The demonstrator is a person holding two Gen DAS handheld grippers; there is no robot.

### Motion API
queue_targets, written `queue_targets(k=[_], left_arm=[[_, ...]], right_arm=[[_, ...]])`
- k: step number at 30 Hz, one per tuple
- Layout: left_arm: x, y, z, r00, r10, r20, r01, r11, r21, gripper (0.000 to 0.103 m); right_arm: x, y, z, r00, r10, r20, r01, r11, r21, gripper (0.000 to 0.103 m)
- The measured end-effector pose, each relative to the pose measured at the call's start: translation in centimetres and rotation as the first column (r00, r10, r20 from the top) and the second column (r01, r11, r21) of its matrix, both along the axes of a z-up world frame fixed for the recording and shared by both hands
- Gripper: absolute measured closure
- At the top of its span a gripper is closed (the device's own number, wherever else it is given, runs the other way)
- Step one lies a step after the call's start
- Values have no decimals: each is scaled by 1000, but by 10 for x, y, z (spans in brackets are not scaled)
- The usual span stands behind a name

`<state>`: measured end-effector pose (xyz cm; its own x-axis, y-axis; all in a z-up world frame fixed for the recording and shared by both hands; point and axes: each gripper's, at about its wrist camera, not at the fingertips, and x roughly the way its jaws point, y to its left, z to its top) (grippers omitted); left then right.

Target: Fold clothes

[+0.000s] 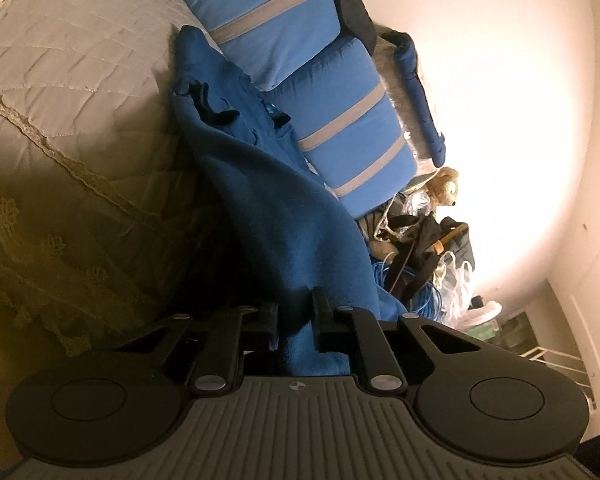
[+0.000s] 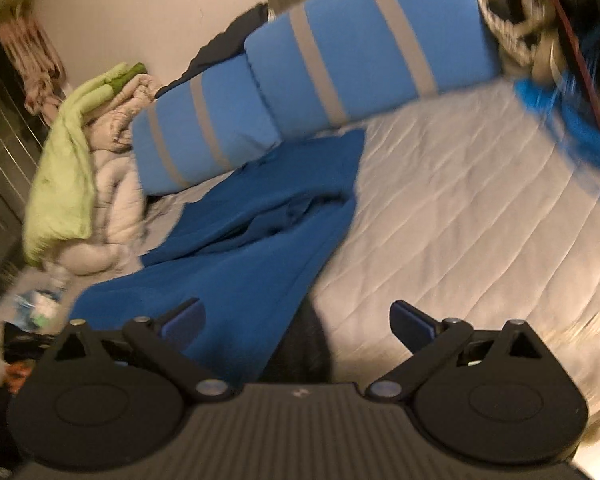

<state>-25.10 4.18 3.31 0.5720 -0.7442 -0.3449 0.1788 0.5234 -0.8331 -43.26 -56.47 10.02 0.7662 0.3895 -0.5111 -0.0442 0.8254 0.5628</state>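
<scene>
Left tongs [image 1: 296,320] pinch the blue garment's [image 1: 276,200] near edge, cloth running to 12 o'clock over the bed [image 1: 80,80]; right tongs [image 2: 296,320] gape empty, garment at 11 o'clock.

The left wrist view looks along its fingers from very close, rolled sideways, so the quilted bed [image 1: 72,80] fills the left and the wall [image 1: 520,100] the right. The right wrist view sits higher and farther back, tilted and blurred. Both share the bed, the blue garment [image 1: 284,208] [image 2: 260,248] and striped pillows [image 1: 284,32] [image 2: 340,60]
</scene>
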Motion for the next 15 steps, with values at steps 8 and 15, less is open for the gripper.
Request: queue_targets(k=[8,15], left_arm=[[2,-1,-2,1000,10,-6,-11,1000,-15,87],[1,1,-2,1000,14,-17,-14,999,-33,89]], right_arm=[[0,21,-24,995,84,-56,-79,992,95,25],[-3,34,-32,989,127,-70,-113,978,174,53]])
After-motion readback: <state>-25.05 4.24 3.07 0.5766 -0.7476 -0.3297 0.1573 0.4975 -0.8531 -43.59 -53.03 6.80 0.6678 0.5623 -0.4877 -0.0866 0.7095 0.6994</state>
